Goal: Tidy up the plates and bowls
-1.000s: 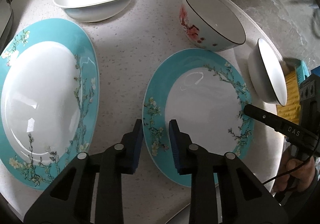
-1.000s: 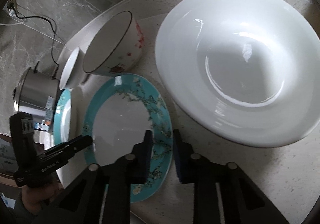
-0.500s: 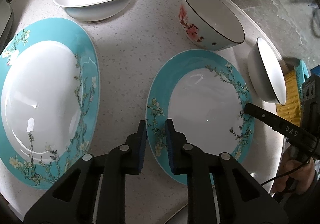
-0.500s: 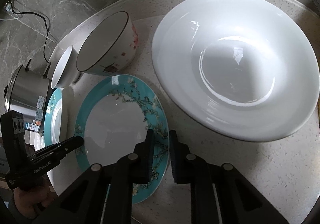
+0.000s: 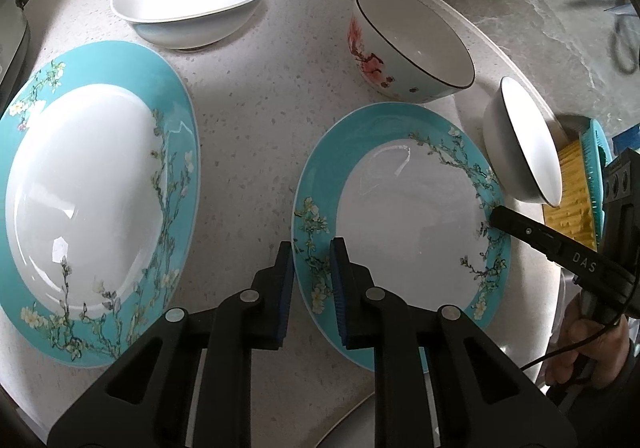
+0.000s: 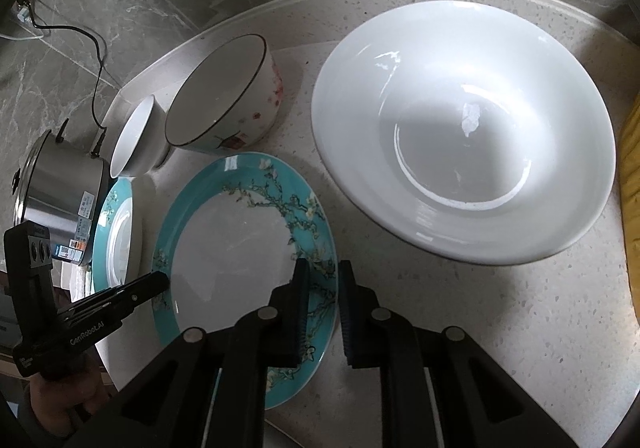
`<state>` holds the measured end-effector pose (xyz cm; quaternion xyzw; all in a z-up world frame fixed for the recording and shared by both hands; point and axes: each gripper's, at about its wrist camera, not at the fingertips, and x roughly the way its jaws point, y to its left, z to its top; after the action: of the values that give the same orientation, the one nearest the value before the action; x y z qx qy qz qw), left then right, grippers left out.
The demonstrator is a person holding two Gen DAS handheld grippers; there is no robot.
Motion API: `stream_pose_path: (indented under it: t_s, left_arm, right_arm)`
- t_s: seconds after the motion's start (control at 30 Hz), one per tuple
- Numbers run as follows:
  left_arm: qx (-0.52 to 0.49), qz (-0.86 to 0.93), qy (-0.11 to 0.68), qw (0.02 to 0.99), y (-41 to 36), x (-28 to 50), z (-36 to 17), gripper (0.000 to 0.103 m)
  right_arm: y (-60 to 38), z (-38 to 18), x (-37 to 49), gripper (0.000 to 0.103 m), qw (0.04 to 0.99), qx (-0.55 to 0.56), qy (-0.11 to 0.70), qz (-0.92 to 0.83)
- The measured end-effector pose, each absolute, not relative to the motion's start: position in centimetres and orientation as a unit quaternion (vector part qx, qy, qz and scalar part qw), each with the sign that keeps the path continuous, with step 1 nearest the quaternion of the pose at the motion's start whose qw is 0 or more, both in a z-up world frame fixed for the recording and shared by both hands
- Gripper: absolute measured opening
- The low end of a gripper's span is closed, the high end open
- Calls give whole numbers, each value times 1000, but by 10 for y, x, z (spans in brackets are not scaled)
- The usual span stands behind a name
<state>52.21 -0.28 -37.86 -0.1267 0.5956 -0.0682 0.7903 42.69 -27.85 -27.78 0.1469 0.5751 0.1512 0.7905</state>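
small bowl (image 5: 520,140) touches teal plate (image 5: 400,208) rim.

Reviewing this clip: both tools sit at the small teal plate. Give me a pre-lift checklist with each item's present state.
1. Left tool straddles the near-left rim of the small teal plate: ok, one finger outside the rim, one over it.
2. Right tool straddles the opposite rim of the same plate: ok.
3. Pads clamped on the rim: not ok, a gap shows at both tools.
4. Plate empty: ok.
5. Clearance from the small white bowl: cannot tell, it appears to touch or overlap the plate's far rim.
6. Large teal plate open as a stacking spot: ok, nothing rests on it.
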Motion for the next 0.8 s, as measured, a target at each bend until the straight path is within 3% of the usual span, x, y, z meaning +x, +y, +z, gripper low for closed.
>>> stream_pose_path:
  t_s: [0.8]
  left_arm:
    - [-102, -114, 579, 801, -4, 437, -321, 16]
  right_arm:
    - [-283, -220, 342, 15, 813, 151, 541, 153]
